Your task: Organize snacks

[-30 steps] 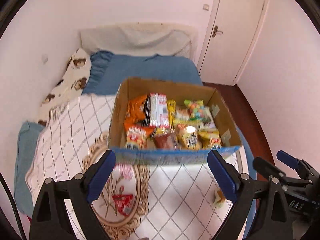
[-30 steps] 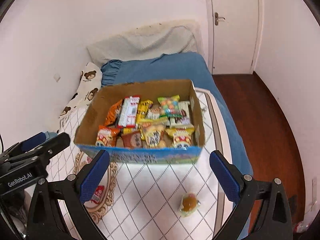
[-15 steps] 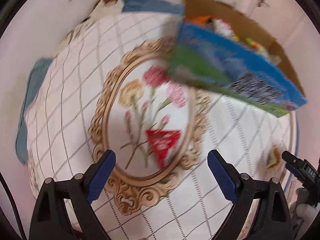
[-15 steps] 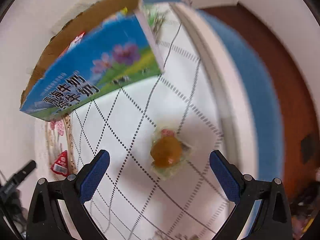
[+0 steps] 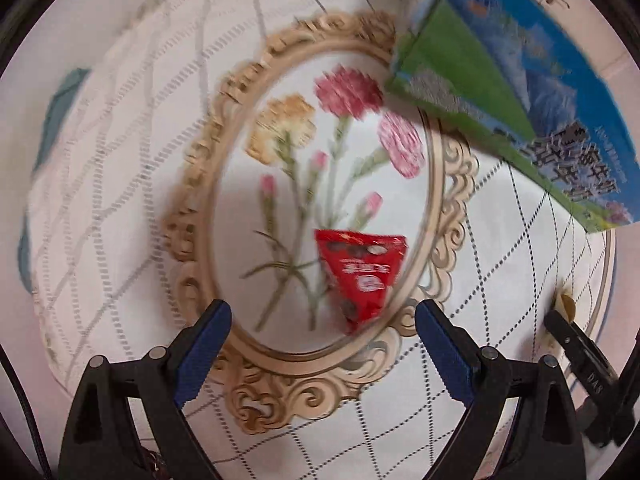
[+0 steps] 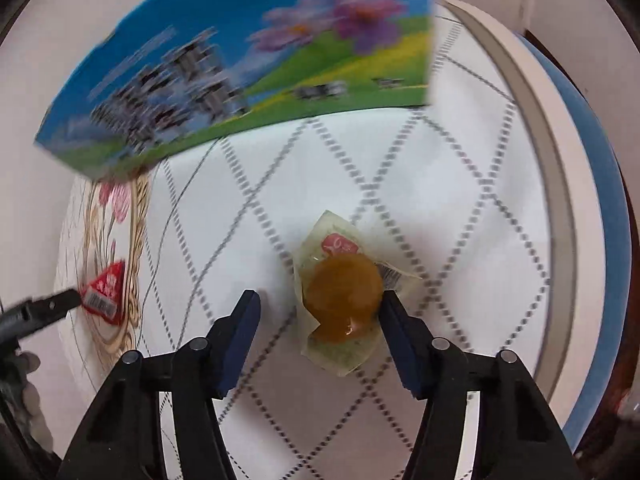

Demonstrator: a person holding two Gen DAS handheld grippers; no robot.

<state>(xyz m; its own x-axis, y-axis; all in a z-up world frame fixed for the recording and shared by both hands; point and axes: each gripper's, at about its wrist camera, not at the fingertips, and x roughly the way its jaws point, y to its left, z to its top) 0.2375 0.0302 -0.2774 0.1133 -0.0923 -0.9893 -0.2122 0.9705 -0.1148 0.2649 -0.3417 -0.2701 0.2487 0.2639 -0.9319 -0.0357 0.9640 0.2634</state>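
A red triangular snack packet [image 5: 362,276] lies on the flower print of the bedspread. My left gripper [image 5: 322,320] hangs over it, pointing down, open, and the packet is just ahead between the fingertips. A clear packet with a round orange-brown snack [image 6: 342,296] lies on the quilted cover. My right gripper [image 6: 320,304] straddles it and its jaws are closing. The right finger [image 6: 394,312] is at the snack's edge and the left finger [image 6: 246,316] is still apart from it. The blue and green snack box [image 6: 240,72] stands behind both.
The white bedspread [image 6: 460,200] has a dotted diamond pattern and a gold oval frame [image 5: 200,184] with flowers. The bed's edge with a blue sheet [image 6: 600,184] runs down the right. My left gripper's finger [image 6: 40,312] shows by the red packet [image 6: 104,296] in the right wrist view.
Both grippers have dropped close to the bed, so the box has slid toward the top of both views. The right jaws have narrowed around the orange snack. The left jaws stay wide.
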